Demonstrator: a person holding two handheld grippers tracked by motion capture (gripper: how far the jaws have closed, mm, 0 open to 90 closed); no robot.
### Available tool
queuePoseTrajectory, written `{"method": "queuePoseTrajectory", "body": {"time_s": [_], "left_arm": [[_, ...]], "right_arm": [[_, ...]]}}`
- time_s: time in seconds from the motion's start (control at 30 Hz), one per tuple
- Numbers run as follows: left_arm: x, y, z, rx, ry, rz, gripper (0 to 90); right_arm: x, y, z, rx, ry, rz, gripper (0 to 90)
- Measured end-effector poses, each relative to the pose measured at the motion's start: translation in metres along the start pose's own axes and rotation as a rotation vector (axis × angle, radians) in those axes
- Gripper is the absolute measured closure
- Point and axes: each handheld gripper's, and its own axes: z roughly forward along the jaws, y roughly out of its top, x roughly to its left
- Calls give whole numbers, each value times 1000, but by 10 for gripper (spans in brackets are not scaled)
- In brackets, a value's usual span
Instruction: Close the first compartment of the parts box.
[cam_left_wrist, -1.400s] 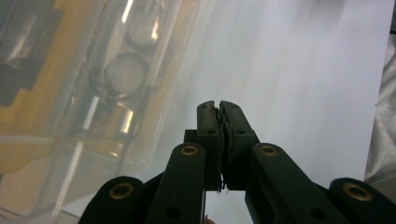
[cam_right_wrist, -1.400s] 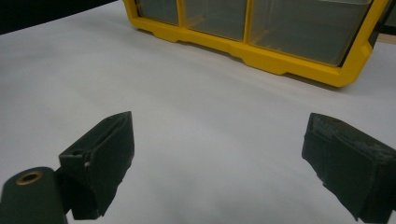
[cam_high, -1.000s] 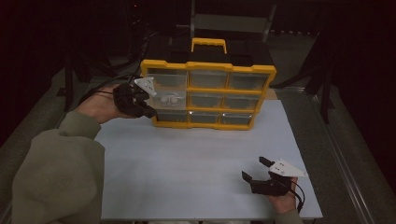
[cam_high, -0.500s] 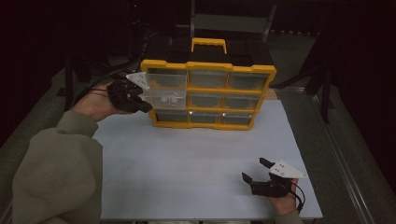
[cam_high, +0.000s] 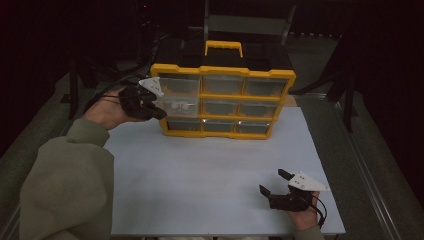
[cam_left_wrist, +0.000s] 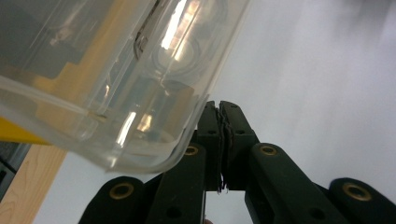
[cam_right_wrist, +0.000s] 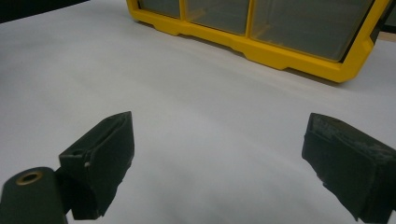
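While the left gripper (cam_high: 159, 111), jaws pressed together, is working at the middle-left clear drawer (cam_high: 176, 106) of the yellow organizer (cam_high: 222, 132), the right gripper (cam_high: 276, 182) is resting wide open, so a pull outward is probably coming next.

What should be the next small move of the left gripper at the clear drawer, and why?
Probably pull the clear plastic drawer further out of the yellow organizer box: the left gripper is at its front edge with jaws closed, and the drawer seems only partly out.

Workshop-style bench: yellow parts organiser (cam_high: 222, 102) with clear drawers on a white table (cam_high: 210, 180), dark surroundings.
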Motion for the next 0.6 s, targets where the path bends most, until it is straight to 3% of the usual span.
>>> {"method": "queuePoseTrajectory", "body": {"time_s": [0.37,0.6], "left_arm": [[-1,2,4,-17,4,5,888],[3,6,10,-42,55,-12,886]], "right_arm": [[0,0,0,1,1,3,97],[0,0,0,2,-2,2,97]]}}
